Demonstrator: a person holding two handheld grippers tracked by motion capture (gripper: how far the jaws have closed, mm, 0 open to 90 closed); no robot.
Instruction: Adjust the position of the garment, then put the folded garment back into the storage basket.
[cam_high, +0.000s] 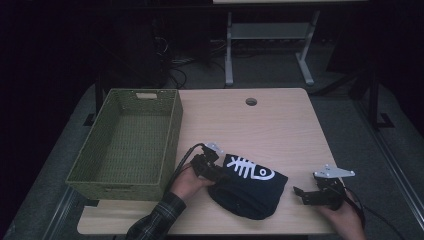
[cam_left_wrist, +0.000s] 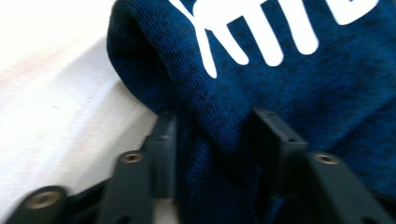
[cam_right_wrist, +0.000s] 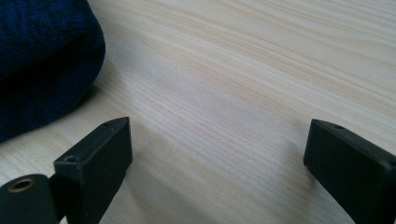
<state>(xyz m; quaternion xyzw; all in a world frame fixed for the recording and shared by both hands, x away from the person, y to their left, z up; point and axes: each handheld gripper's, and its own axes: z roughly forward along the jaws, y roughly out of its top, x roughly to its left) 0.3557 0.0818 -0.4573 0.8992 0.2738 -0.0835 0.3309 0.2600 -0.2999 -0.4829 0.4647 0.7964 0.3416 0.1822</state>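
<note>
garment: dark blue knit garment (cam_high: 248, 187) with a white fish-skeleton print (cam_high: 248, 168), lying bunched on the table (cam_high: 280, 125) at the near edge, roughly mid-width, between your two hands.
print: faces up, on the far half of the garment; in the left gripper view it sits at the top of frame (cam_left_wrist: 261, 32).
left tool: your left tool (cam_high: 216, 172) is at the garment's left edge. In the left gripper view a thick fold of knit (cam_left_wrist: 219, 140) stands between the jaws and both pads press into it, so it's clamped on the garment.
left hand: your left hand (cam_high: 187, 184) comes in from the near edge, plaid sleeve (cam_high: 157, 220) behind it, just beside the basket's near right corner.
right tool: your right tool (cam_high: 302, 195) is right of the garment, apart from it, jaws pointing toward it. In the right gripper view the jaws stand wide with only bare wood between them; the garment's edge (cam_right_wrist: 42, 65) is at upper left, not touching.
right hand: your right hand (cam_high: 345, 215) is at the table's near right corner.
basket: green woven basket (cam_high: 172, 135) on the table's left side, well apart from the right tool, near the left one.
table: light wood, round cable hole (cam_high: 251, 102) near the far edge.
</note>
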